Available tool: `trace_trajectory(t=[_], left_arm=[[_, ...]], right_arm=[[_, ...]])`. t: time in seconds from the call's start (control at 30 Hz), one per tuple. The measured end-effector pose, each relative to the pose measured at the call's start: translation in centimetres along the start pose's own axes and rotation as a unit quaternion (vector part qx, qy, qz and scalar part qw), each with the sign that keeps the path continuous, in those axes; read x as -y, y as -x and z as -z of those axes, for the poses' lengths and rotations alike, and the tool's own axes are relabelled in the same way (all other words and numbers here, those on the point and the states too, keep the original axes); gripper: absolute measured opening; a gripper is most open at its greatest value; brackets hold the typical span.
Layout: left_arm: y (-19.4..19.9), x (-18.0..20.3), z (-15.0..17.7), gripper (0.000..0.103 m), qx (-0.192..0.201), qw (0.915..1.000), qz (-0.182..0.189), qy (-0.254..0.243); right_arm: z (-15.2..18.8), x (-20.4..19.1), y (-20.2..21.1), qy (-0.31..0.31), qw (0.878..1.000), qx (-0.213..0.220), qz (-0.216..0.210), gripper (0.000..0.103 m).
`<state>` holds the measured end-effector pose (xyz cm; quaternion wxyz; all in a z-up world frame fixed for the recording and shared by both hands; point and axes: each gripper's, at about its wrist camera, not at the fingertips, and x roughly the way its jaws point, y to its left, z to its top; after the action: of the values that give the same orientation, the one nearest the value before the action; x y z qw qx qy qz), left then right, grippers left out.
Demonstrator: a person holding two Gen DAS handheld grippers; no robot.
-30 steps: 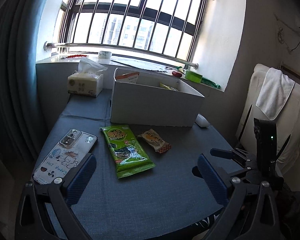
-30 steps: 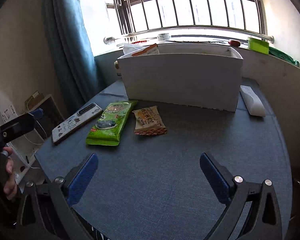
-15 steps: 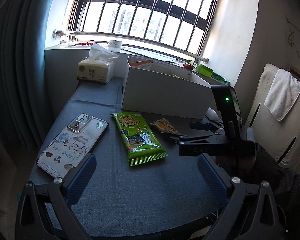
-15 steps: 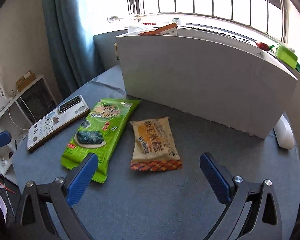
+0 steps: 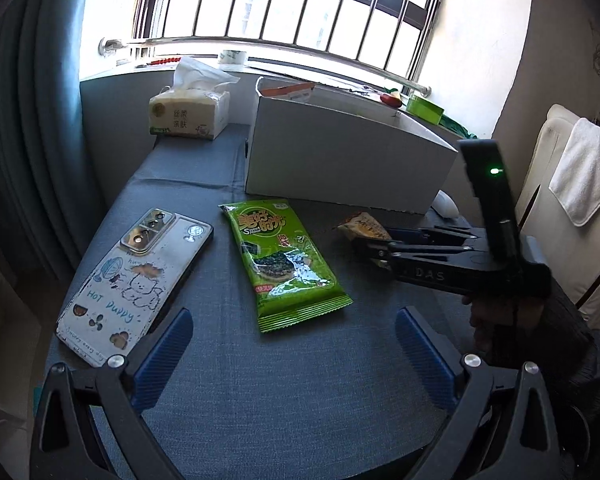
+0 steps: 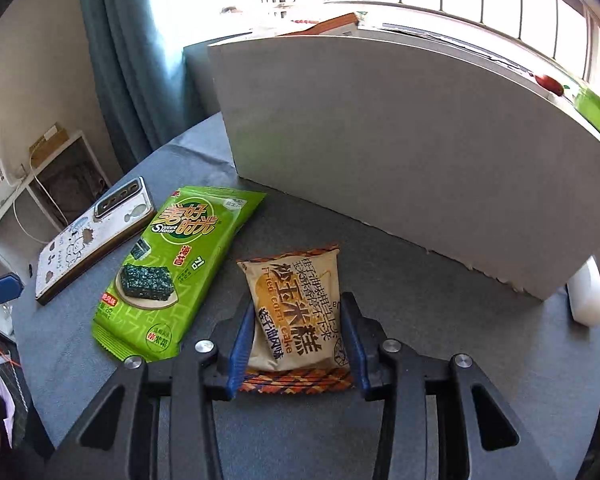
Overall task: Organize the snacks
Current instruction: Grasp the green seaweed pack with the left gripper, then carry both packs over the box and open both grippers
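A beige fried corn cake packet lies on the blue-grey table, in front of a white box. My right gripper is closed around its lower half, pads touching both sides. The packet's tip also shows in the left wrist view past the right gripper. A green seaweed snack pack lies left of it and also shows in the right wrist view. My left gripper is open and empty, above the table's near side. The white box holds other snacks.
A phone in a cartoon case lies left of the green pack. A tissue box stands at the back left. A white oblong object lies at the box's right end. A chair with a towel stands at the right.
My right gripper has moved forward and down to the corn cake packet and closed from wide open onto it. My left gripper has come slightly closer to the table.
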<state>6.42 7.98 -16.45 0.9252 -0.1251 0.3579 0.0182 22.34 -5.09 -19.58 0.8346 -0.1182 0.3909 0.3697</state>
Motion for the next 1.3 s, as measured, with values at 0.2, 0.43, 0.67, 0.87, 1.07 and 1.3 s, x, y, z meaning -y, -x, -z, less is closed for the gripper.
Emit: trace_trajectory(t=[0.2,0.43,0.67,0.87,1.07,1.3], left_arm=[[-5.5,1.8,-3.3,0.103,-0.039,0.9981,-0.045,-0.017],[-11.6,1.0,-5.2,0.100,-0.085,0.9906,-0.107,0.008],[-11.2,1.1,-5.2,0.063,-0.074,0.9910,-0.109,-0.023],[-7.8,2.0,-5.8,0.061,-0.029,0.9967,-0.067,-0.036],[-3.5,4.3,-9.0,0.061,0.052,0.9970,-0.017,-0.054],[-3.0,7.7,-16.7,0.062,0.109,0.9904,0.019,-0.083]], right_arm=[[2.9,1.2,6.1,-0.053,0.997,0.060,0.001,0.045],[6.6,2.4,11.7,-0.088,0.991,0.098,0.016,0.045],[7.9,3.6,13.5,-0.110,0.988,0.103,0.013,0.045],[8.0,4.0,13.3,-0.114,0.988,0.100,0.011,0.045],[5.8,4.8,14.4,-0.124,0.984,0.130,-0.001,0.045],[-2.0,7.3,14.6,-0.114,0.977,0.180,0.014,0.045]])
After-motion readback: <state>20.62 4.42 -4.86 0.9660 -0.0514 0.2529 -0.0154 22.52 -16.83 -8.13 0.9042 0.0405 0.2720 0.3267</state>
